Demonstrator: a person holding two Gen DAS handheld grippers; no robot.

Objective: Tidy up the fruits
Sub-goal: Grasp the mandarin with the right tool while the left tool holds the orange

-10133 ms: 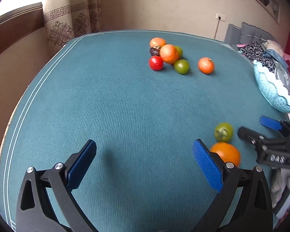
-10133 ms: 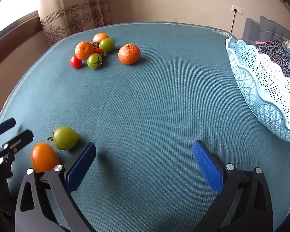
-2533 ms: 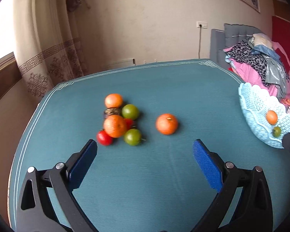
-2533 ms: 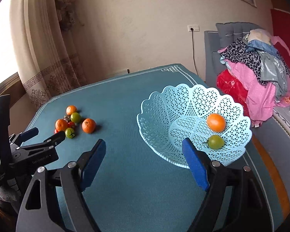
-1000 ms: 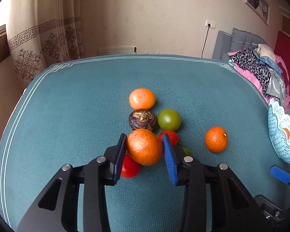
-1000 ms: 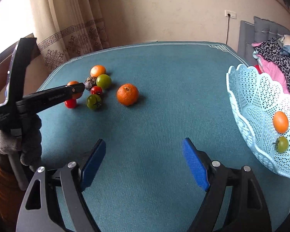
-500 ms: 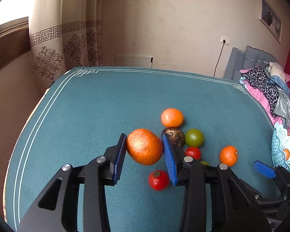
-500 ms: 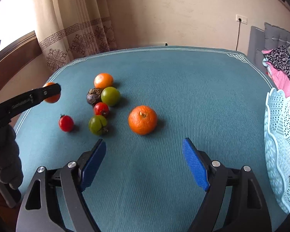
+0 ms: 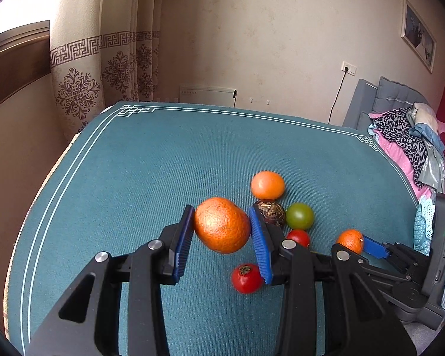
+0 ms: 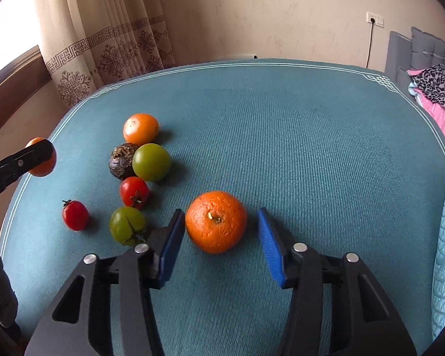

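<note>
Left wrist: left gripper (image 9: 221, 237) clamps orange (image 9: 221, 225), lifted for basket (image 9: 425, 222) at 3 o'clock. Right gripper (image 10: 219, 241) closing around second orange (image 10: 216, 221), pads not yet touching.

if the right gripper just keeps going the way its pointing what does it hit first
Most likely the orange on the teal table. It already sits between the closing jaws of the right gripper, whose pads do not yet press it. Going further, the fingers would probably meet the cloth just beyond; depth is hard to judge.
</note>
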